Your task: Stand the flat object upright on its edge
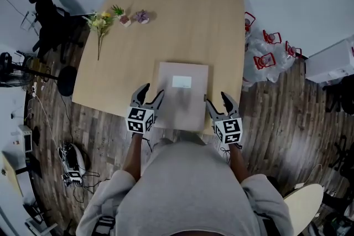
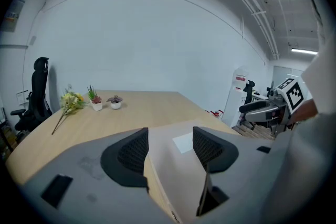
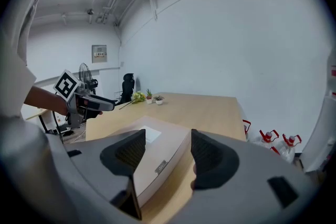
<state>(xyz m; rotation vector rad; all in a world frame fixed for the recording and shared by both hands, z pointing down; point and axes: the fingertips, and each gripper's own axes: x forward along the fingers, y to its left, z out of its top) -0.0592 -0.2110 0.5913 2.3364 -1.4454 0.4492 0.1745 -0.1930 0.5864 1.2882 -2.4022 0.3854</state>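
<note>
A flat brown box (image 1: 182, 102) is seen lying flat on the desk (image 1: 182, 25), at the desk's near edge and towards its right half, with its near end reaching slightly past that edge. A white label (image 1: 181, 82) is carried on the box's top face, on the half farther into the desk.

The left gripper (image 1: 153, 90) is held at the desk's near edge, at the box's near-left corner. Its jaws are kept well apart, and that corner is framed between them in the left gripper view; no pressing of the pads on the box can be made out.

The right gripper (image 1: 217, 99) is held at the same edge of the desk, at the box's near-right corner. Its jaws are likewise spread wide, with the corner and the box's side wall seen between them, and nothing is clamped.

At the desk's far-left corner a bunch of yellow flowers (image 1: 99, 22) is laid, and two small potted plants (image 1: 133, 17) are set beside it. Clear bottles with red handles (image 1: 268, 55) are gathered on the floor beside the desk's right side.
</note>
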